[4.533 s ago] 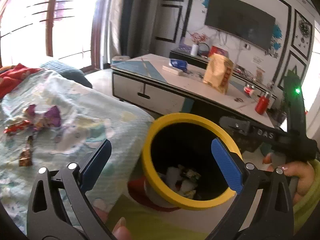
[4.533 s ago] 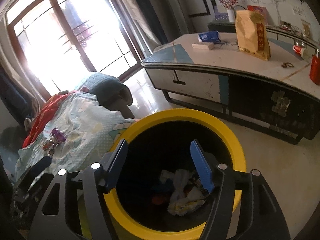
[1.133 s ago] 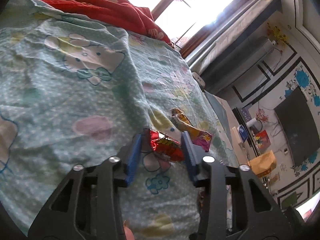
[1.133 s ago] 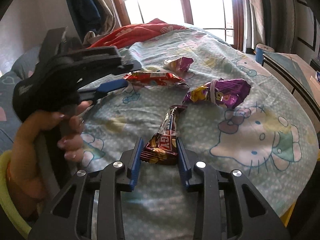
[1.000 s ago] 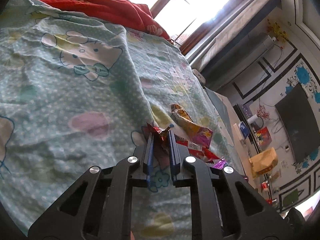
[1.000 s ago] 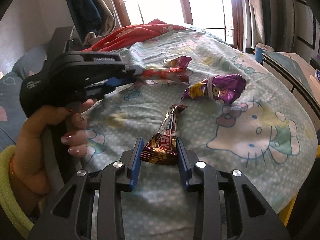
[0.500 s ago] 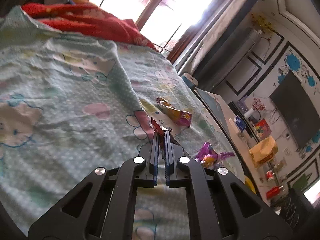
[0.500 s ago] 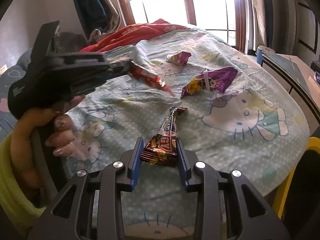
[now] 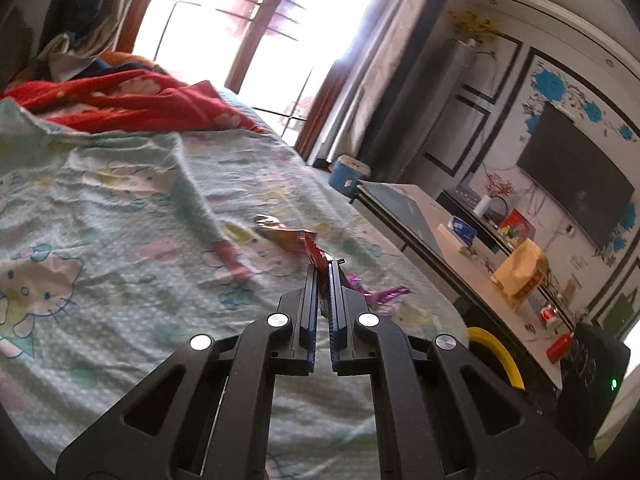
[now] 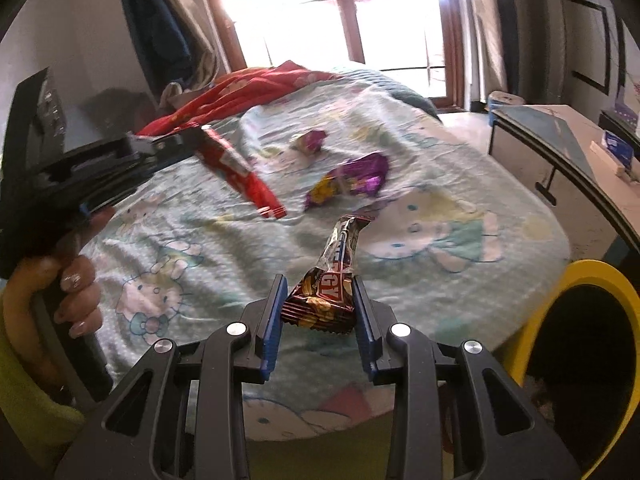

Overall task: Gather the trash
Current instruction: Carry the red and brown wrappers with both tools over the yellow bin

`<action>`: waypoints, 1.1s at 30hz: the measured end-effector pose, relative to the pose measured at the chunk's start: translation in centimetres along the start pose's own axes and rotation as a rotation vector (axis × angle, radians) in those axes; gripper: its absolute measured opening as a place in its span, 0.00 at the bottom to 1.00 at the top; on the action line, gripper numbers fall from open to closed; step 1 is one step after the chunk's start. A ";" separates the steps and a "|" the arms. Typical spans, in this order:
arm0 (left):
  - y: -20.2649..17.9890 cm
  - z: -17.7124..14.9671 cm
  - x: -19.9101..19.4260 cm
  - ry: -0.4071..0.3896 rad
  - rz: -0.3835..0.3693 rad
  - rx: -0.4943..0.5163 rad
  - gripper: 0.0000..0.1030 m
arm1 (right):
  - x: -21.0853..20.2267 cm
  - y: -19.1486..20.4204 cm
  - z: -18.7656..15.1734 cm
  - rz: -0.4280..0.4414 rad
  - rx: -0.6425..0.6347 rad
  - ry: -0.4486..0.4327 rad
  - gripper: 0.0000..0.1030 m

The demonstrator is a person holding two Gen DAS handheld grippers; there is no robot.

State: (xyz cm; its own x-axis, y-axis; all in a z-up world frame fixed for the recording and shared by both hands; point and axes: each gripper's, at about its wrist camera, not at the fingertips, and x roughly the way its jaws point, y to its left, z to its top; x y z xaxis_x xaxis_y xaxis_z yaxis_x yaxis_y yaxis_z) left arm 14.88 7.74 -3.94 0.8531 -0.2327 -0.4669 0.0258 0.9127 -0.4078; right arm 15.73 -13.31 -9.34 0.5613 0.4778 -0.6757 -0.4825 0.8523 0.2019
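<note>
My left gripper (image 9: 323,267) is shut on a red snack wrapper (image 9: 314,251) and holds it above the bed; from the right wrist view the same wrapper (image 10: 240,172) hangs from the left gripper (image 10: 192,138). My right gripper (image 10: 319,286) is shut on a brown candy bar wrapper (image 10: 326,288), lifted off the bed. A purple wrapper (image 10: 352,182) and a small pink-purple wrapper (image 10: 310,140) lie on the sheet. The yellow-rimmed black trash bin (image 10: 588,276) stands at the bed's right edge, also seen in the left wrist view (image 9: 496,350).
The bed has a pale green cartoon sheet (image 10: 420,152) and a red blanket (image 9: 120,100) at the far end. A long low table (image 9: 460,248) with a yellow bag and bottles stands right of the bed. A blue-and-white container (image 9: 348,174) sits on the floor.
Both grippers have risen and pulled back from the bed with their wrappers. The left one carries the red wrapper higher; the bin has come into view on the right.
</note>
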 end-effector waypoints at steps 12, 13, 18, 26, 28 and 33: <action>-4.2 -0.9 -0.4 0.008 -0.071 0.083 0.02 | -3.4 -5.4 -0.7 -0.112 0.079 -0.039 0.30; -4.5 -1.0 -0.4 0.008 -0.076 0.089 0.02 | -3.7 -5.9 -0.8 -0.119 0.086 -0.042 0.30; -6.5 -1.6 -0.4 0.014 -0.106 0.128 0.02 | -4.6 -7.7 -1.1 -0.151 0.117 -0.053 0.30; -9.2 -2.9 0.2 0.039 -0.143 0.183 0.02 | -6.2 -10.3 -1.9 -0.195 0.168 -0.066 0.30; -9.8 -3.3 0.3 0.045 -0.150 0.197 0.02 | -6.6 -11.0 -2.2 -0.208 0.182 -0.069 0.30; -11.7 -4.6 1.0 0.071 -0.176 0.228 0.02 | -7.6 -12.9 -3.1 -0.234 0.227 -0.074 0.30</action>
State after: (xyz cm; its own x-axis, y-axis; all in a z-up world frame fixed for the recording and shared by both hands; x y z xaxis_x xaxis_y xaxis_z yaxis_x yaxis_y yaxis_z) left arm 13.04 -4.69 -3.26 0.7871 -0.4095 -0.4614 0.2930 0.9063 -0.3046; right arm 15.65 -28.58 -8.98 0.6903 0.2704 -0.6711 -0.1773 0.9625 0.2054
